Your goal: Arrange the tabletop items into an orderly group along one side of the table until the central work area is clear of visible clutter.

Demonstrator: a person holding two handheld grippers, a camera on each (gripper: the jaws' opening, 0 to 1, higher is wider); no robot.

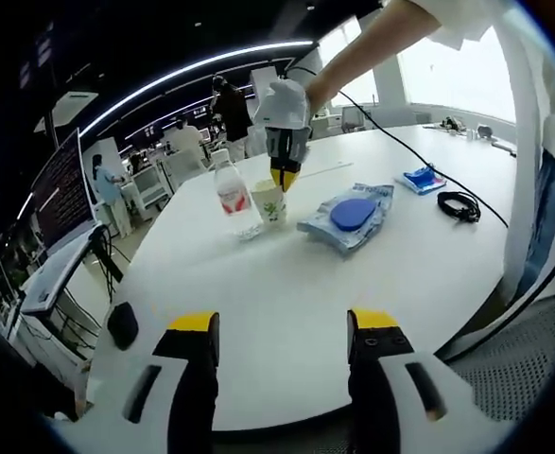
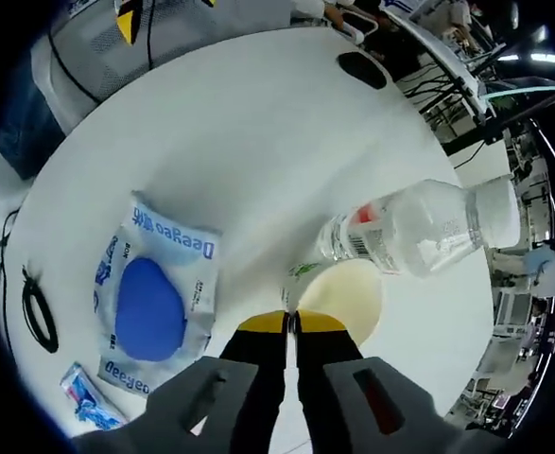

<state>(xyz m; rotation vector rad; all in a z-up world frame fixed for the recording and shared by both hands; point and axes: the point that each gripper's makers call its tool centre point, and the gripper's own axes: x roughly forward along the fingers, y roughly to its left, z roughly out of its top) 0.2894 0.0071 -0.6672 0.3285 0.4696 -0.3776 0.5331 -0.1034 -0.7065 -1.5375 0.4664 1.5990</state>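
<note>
A white paper cup [image 1: 269, 201] with a green print stands near the middle of the round white table [image 1: 286, 303]. My right gripper [image 1: 284, 176], held by a gloved hand, comes down from above and is shut on the cup's rim. In the right gripper view its jaws [image 2: 289, 323] pinch the near rim of the cup [image 2: 345, 293]. A clear water bottle [image 1: 234, 199] with a red label stands touching the cup's left side; it is also seen as the bottle [image 2: 419, 230]. My left gripper [image 1: 284, 326] hovers open over the table's near edge, holding nothing.
A wet-wipes pack [image 1: 349, 216] [image 2: 152, 295] with a blue lid lies right of the cup. Farther right are a small blue packet [image 1: 421, 179] [image 2: 86, 401] and a coiled black cable [image 1: 459, 204] [image 2: 35, 309]. A black mouse [image 1: 122, 324] [image 2: 361, 68] sits at the table's left edge.
</note>
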